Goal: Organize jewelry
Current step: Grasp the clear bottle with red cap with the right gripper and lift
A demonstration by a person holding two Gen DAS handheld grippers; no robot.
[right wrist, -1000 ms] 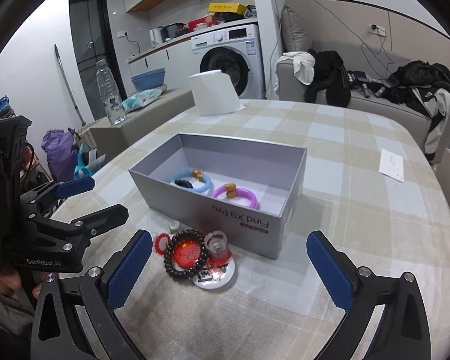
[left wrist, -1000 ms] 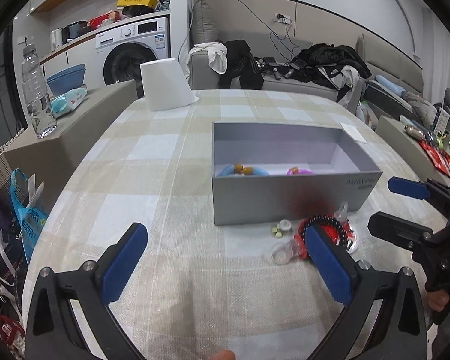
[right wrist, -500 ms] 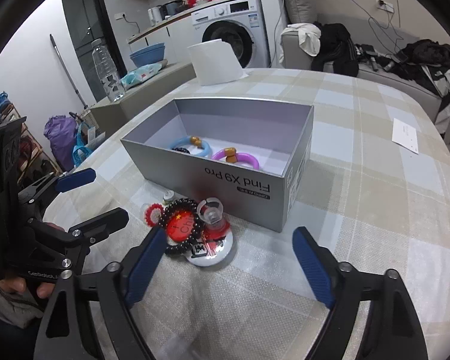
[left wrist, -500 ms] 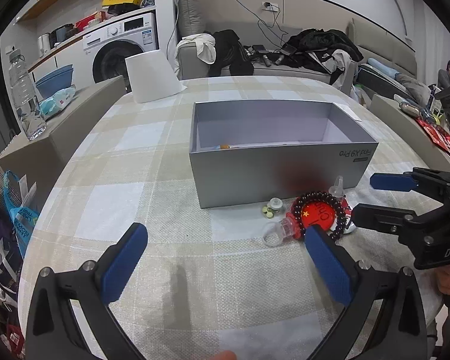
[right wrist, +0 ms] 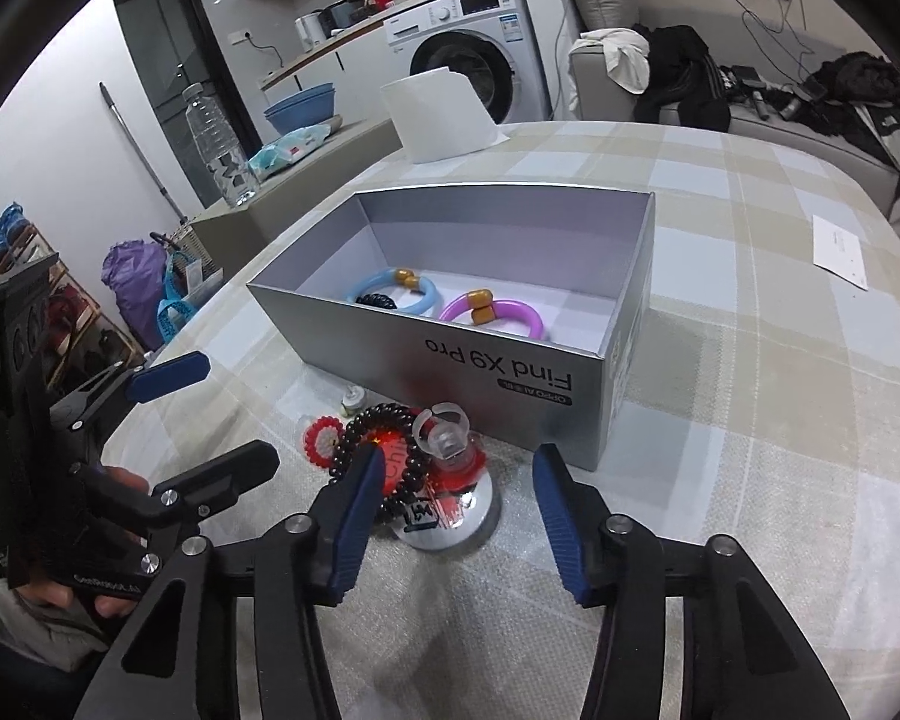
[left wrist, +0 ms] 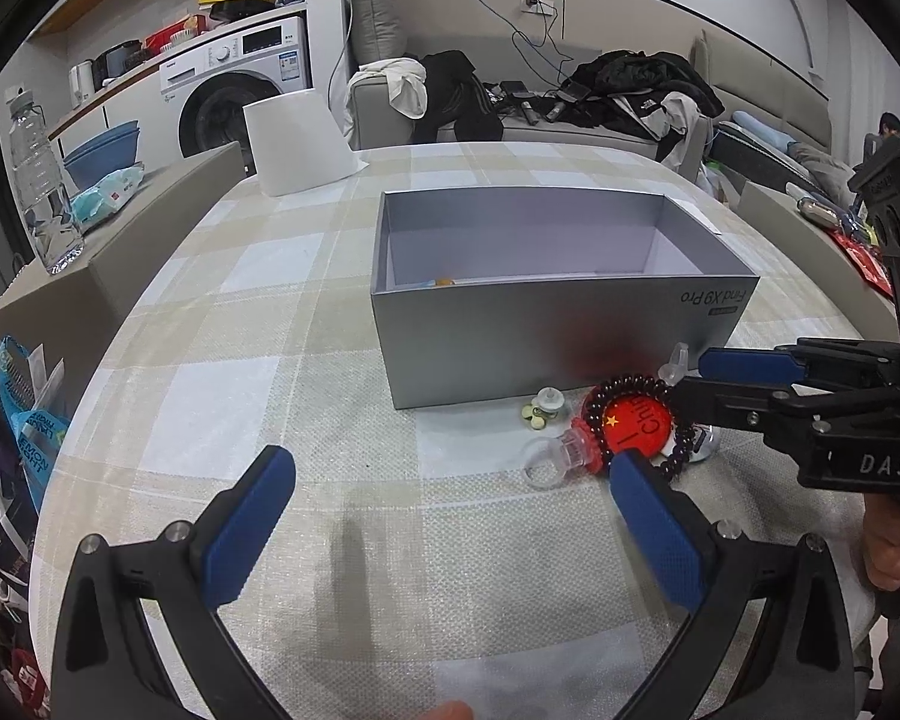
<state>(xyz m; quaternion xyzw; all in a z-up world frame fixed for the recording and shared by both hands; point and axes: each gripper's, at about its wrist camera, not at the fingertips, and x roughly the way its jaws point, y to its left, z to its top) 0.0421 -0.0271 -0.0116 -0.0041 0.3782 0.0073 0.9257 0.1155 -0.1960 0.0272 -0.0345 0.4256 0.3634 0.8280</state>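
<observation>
Since the earlier frame the right gripper point(right wrist: 456, 501) is brought lower and closer, its jaws narrowed from wide but not closed, nothing held. The dark beaded bracelet point(right wrist: 384, 441) is seen lying flat on the checked tablecloth point(right wrist: 750, 420), on a red round badge point(left wrist: 639, 423), just in front of the grey cardboard box point(right wrist: 510, 369). It sits directly ahead of the right gripper, the left blue pad point(right wrist: 360, 510) overlapping its near arc. The left gripper point(left wrist: 450, 534), wide and empty, is held farther back, the bracelet off its right pad. The right is judged nearer.
</observation>
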